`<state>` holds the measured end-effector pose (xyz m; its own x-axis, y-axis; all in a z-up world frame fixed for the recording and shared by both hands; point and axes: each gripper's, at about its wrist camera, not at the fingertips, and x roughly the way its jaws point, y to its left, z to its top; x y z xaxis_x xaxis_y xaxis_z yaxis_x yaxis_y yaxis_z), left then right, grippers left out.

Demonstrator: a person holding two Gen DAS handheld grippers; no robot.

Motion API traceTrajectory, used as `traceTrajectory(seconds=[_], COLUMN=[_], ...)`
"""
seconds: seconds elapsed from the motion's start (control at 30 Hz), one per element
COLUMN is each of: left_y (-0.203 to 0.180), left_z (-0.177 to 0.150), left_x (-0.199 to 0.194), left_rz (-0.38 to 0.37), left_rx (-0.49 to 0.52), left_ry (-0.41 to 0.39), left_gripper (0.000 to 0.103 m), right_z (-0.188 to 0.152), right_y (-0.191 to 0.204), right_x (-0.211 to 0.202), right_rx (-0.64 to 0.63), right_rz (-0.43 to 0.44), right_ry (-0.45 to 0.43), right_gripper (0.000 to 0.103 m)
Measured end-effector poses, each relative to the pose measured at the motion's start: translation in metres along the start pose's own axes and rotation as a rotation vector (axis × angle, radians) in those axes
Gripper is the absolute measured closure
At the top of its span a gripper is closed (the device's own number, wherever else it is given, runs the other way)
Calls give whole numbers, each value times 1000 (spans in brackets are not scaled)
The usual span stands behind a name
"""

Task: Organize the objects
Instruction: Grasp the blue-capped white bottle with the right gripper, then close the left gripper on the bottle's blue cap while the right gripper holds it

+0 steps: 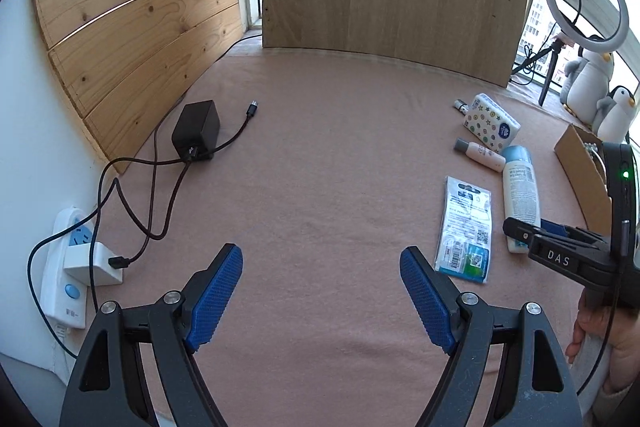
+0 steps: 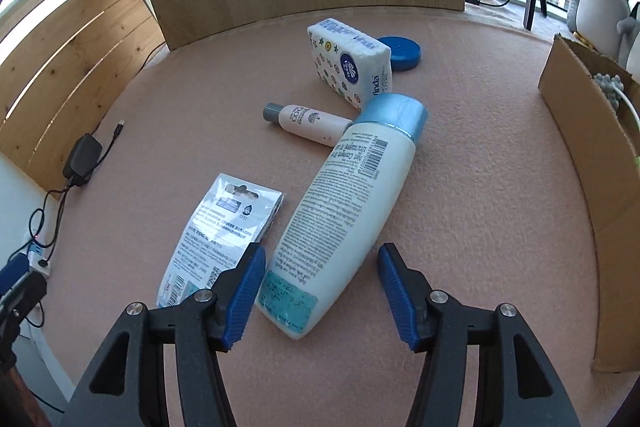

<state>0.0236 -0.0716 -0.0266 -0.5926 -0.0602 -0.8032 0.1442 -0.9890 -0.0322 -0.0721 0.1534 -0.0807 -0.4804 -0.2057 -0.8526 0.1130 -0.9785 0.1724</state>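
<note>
Five items still loose on the table; I judge the sorting barely begun.

Largest first: the cardboard box waits at right, then the white bottle with its blue cap lies flat between my right gripper's parted fingers, ungrasped; tissue pack, sachet, small bottle, blue lid. Left gripper gapes over bare cloth.

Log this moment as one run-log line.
right gripper: open, straddling lying bottle base | left gripper: open, over bare mat | box: right of bottle
</note>
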Motion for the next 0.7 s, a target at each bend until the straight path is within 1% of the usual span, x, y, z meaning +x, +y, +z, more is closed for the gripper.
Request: traceTrajectory(seconds=[0.03, 0.07, 0.1, 0.17, 0.23, 0.3, 0.37, 0.43, 0.5, 0.6, 0.7], left_y=[-4, -9, -14, -28, -46, -64, -85, -106, -126, -151, -166], left_z=[1, 2, 4, 6, 9, 11, 13, 13, 11, 6, 2], left_x=[1, 3, 5, 10, 17, 23, 28, 34, 41, 53, 60], left_rz=[-9, -21, -33, -65, -104, -147, -205, -261, -298, -310, -320], left_rx=[0, 2, 4, 12, 21, 32, 40, 43, 55, 86, 93], left_ry=[5, 9, 14, 28, 48, 69, 94, 124, 150, 193, 221], left_gripper=[19, 19, 19, 19, 19, 19, 19, 19, 19, 19, 20], right_z=[-1, -3, -5, -11, -21, -35, -50, -67, -83, -100, -107], right_y=[0, -1, -2, -7, -11, -17, -16, -14, -8, -1, 4], right_x=[0, -2, -3, -8, -15, -27, -36, -46, -53, -61, -65], right_rx=[-13, -27, -41, -56, -71, -92, -120, -153, -195, -241, -273], right_rz=[-4, -4, -1, 5, 30, 36, 46, 43, 25, 3, -11], right_ry=[2, 4, 8, 19, 26, 32, 37, 42, 41, 27, 7], right_gripper=[58, 65, 75, 83, 83, 83, 83, 83, 83, 83, 83])
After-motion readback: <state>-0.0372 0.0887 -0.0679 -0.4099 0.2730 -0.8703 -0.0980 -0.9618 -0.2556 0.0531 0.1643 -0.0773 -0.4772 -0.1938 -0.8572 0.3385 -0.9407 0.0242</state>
